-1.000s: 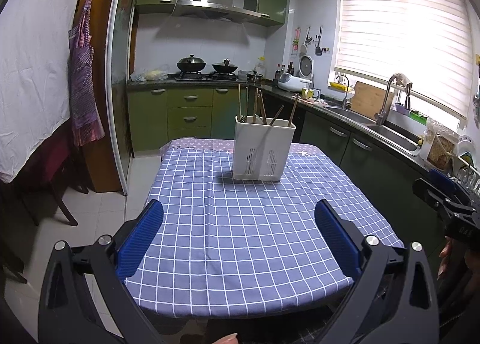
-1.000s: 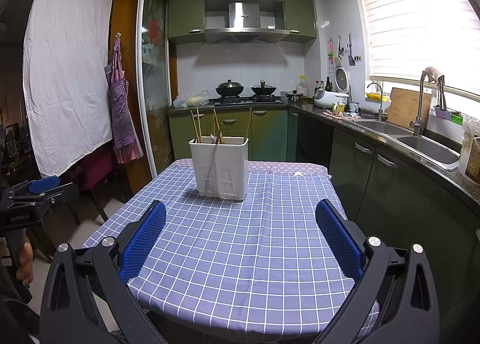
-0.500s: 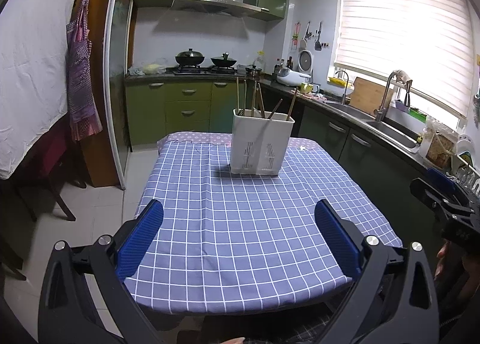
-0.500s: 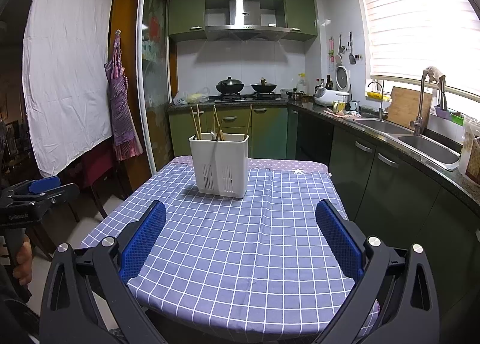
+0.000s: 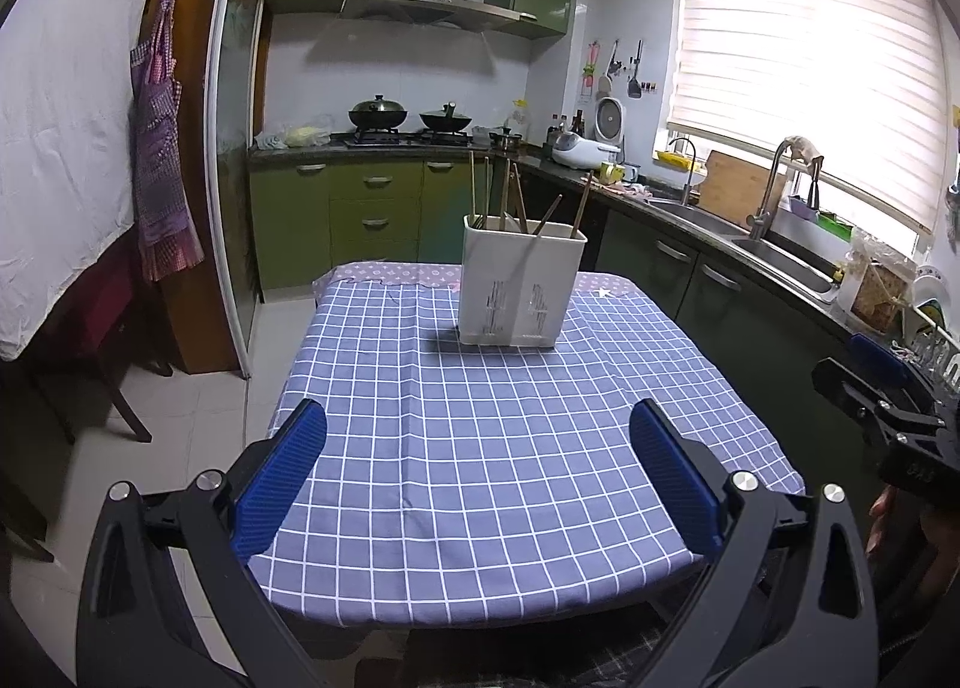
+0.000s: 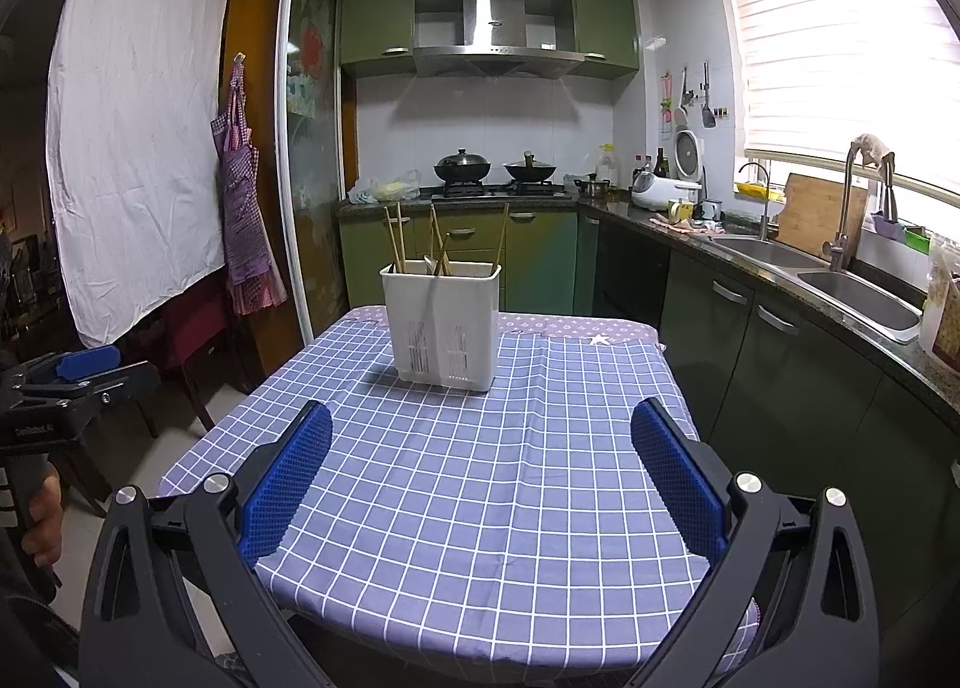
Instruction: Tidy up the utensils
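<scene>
Upright chopsticks (image 6: pixel 396 235) in white holder (image 6: pixel 441 322)

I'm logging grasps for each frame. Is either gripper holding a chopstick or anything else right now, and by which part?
Nothing is held. The left gripper and right gripper are both open and empty; the chopsticks stand in the white holder.

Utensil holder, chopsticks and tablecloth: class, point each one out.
utensil holder (image 6: pixel 443 322), right wrist view, front wall.
chopsticks (image 6: pixel 394 237), right wrist view, shaft of the leftmost stick.
tablecloth (image 5: pixel 510 448), left wrist view, bare checked middle.
</scene>
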A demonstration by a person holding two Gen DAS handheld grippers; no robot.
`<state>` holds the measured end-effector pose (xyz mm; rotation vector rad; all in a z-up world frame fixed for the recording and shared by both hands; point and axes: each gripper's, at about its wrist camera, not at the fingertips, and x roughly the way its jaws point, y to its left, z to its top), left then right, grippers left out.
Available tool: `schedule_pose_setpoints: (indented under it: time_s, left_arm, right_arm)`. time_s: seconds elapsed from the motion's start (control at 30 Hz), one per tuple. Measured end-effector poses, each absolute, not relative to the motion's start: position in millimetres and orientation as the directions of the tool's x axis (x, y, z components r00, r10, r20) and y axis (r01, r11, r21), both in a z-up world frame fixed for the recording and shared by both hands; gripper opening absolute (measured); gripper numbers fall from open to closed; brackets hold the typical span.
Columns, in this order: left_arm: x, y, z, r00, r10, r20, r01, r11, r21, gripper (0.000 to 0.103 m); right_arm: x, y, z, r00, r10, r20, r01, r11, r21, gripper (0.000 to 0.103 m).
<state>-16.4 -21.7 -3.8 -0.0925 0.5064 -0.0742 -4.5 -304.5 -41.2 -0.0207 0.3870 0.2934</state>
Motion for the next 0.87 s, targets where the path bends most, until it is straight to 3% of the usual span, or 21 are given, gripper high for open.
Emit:
schedule_pose_setpoints:
  time_s: [0.43, 0.87]
  left_arm:
    - [-19.0, -25.4, -3.4, 0.895, -0.06, -0.441, 0.03, 0.997, -0.075, 0.096]
    - [-14.2, -18.3, -7.1, 0.88, -0.063, -0.471, 0.022, 0.995, -0.093, 0.096]
  right_arm:
    - [0.5, -303.1, -45.4, 0.88, 0.28, -0.383, -0.289, 0.957, 0.037, 0.098]
    - [1.1, -303.9, -47.4, 0.878, 0.283, -0.385, -0.291, 0.956, 0.039, 0.098]
